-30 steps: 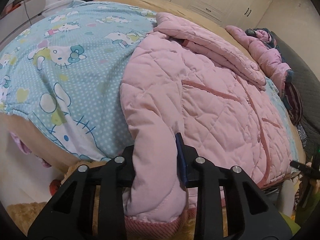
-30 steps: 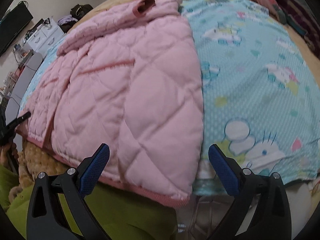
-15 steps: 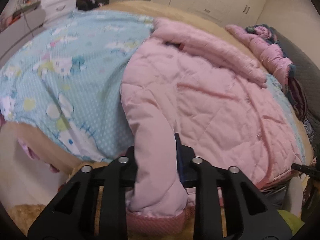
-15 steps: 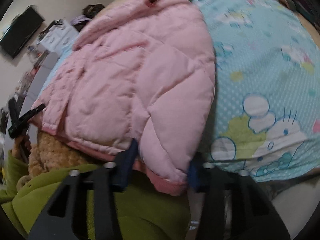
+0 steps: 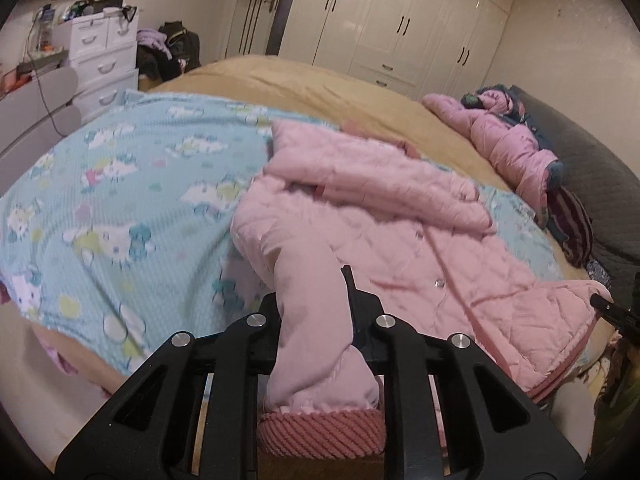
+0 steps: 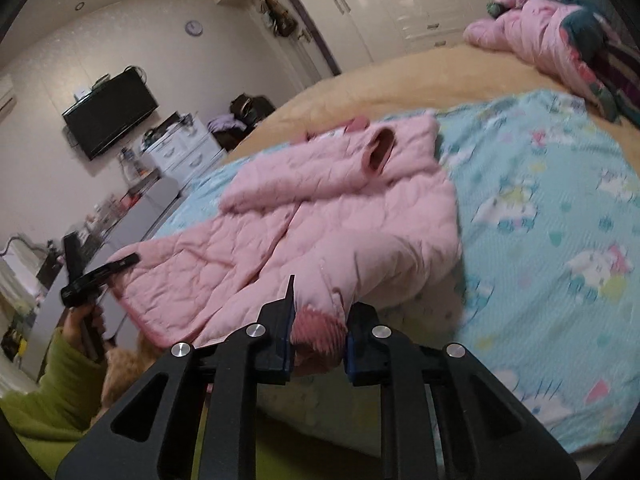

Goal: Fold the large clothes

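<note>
A pink quilted jacket (image 5: 400, 232) lies on a blue cartoon-print sheet (image 5: 120, 200) on the bed, one sleeve folded across its chest. My left gripper (image 5: 310, 296) is shut on its near left part, and the dark pink ribbed cuff (image 5: 320, 428) hangs below the jaws. In the right wrist view, my right gripper (image 6: 320, 312) is shut on the jacket (image 6: 340, 216) at its ribbed near right corner. Both held parts are raised off the bed. The left gripper (image 6: 100, 276) shows there too, held by a hand in a green sleeve (image 6: 60, 380).
A tan blanket (image 5: 320, 84) covers the far half of the bed. Another pink jacket and dark clothes (image 5: 504, 140) are piled at the far right. White drawers (image 5: 104, 64), wardrobes (image 5: 400, 28) and a wall TV (image 6: 110, 112) stand beyond the bed.
The right gripper went from wide open to shut on the jacket's corner. Both grippers rose and lifted the near edge, and more of the room now shows.
</note>
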